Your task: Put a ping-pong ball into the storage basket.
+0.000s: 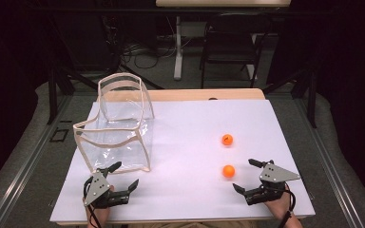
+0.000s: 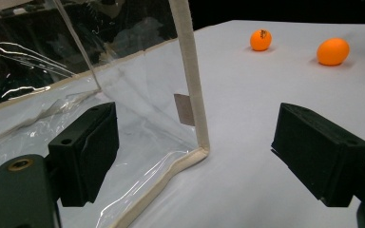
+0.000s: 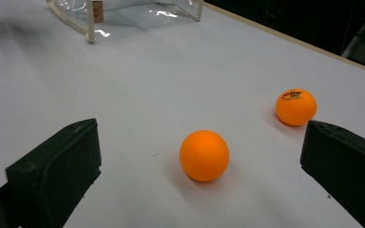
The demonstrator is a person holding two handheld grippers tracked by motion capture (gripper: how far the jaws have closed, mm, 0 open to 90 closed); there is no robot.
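Your white surface [image 1: 185, 142] lies bare and wide between the clear bag [image 1: 119, 128] at the far left and the two orange balls on the right. The near ball [image 1: 228, 171] sits well in from the right edge, the far ball [image 1: 226, 139] just beyond it. Your right tongs [image 1: 249, 176] are spread wide, empty, just short of the near ball. Your left tongs [image 1: 123, 175] gape too, gripping nothing, at the bag's near corner

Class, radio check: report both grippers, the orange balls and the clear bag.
Left gripper open at clear bag corner. Right gripper open, facing near ball. Far ball loose beyond. Nothing between.
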